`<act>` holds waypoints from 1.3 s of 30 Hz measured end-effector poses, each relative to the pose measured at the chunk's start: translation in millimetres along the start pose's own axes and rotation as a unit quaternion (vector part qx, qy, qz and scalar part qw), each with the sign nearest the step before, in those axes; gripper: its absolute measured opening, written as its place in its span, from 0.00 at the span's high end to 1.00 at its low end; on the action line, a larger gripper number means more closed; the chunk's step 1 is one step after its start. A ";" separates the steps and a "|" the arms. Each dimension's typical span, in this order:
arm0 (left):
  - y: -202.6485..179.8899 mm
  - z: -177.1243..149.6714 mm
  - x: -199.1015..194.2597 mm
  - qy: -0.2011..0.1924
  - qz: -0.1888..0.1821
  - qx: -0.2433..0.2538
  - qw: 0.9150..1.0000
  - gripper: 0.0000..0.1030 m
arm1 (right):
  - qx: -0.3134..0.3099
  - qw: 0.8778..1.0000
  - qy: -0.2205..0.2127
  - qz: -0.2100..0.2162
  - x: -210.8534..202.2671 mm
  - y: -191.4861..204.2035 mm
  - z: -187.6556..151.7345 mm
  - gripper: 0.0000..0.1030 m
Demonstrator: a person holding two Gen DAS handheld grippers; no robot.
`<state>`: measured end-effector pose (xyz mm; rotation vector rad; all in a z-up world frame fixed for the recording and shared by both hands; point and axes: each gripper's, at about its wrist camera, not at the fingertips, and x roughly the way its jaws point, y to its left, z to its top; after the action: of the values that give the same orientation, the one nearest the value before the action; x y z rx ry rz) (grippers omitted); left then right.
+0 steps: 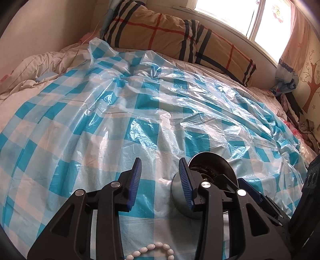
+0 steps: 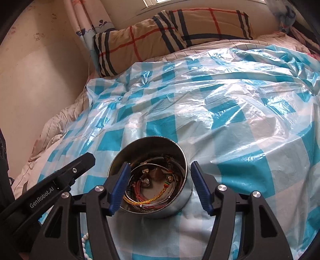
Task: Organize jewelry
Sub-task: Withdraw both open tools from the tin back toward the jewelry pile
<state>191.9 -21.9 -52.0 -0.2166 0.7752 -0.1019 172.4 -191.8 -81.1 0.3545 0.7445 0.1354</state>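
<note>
A round metal tin [image 2: 180, 202] stands on the blue-and-white checked plastic sheet [image 2: 230, 120]. Bangles, cords and a yellow bead string [image 2: 152, 198] lie tangled inside it. My right gripper [image 2: 160, 168] is open around the tin: its left finger hangs over the near-left rim and its right finger stands just off the wall. My left gripper [image 1: 160, 166] is open with nothing between its fingers. The tin [image 1: 177, 200] sits just right of its right finger. A white bead bracelet [image 1: 152, 250] lies on the sheet under the left gripper, and its beads [image 2: 85, 242] also show in the right wrist view.
The sheet covers a bed with a crumpled white quilt [image 1: 30, 66] at the left. A plaid pillow [image 1: 160, 32] lies along the head, below a bright window [image 1: 250, 16]. Clothes [image 1: 300, 124] are piled at the right edge. One left-gripper finger [image 2: 80, 162] reaches in left of the tin.
</note>
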 end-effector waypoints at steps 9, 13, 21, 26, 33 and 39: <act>4.5 -2.7 -1.7 0.003 0.013 0.009 1.000 0.62 | 0.064 0.998 -0.026 0.014 -13.1 -26.4 6.2 0.36; 2.2 -3.9 -2.4 0.001 0.018 0.019 1.000 0.60 | 0.064 0.997 -0.025 0.018 -13.4 -25.1 6.7 0.34; -5.9 -6.5 -2.6 0.000 0.029 0.043 0.999 0.55 | 0.064 0.997 -0.024 0.019 -12.4 -24.5 7.7 0.31; -7.4 -7.6 -2.2 0.001 0.033 0.048 0.998 0.53 | 0.063 0.998 -0.024 0.020 -11.7 -24.5 6.6 0.29; -8.3 -9.5 0.0 0.004 0.039 0.057 0.998 0.50 | 0.062 0.998 -0.022 0.020 -11.0 -23.4 6.1 0.28; -2.2 -14.7 -0.7 0.022 0.036 0.054 0.998 0.46 | 0.058 0.998 -0.024 0.022 -17.9 -24.6 2.9 0.27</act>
<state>181.0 -26.2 -61.2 -0.0842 0.8176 -0.0811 161.2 -219.9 -76.6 0.4825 0.6983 0.1247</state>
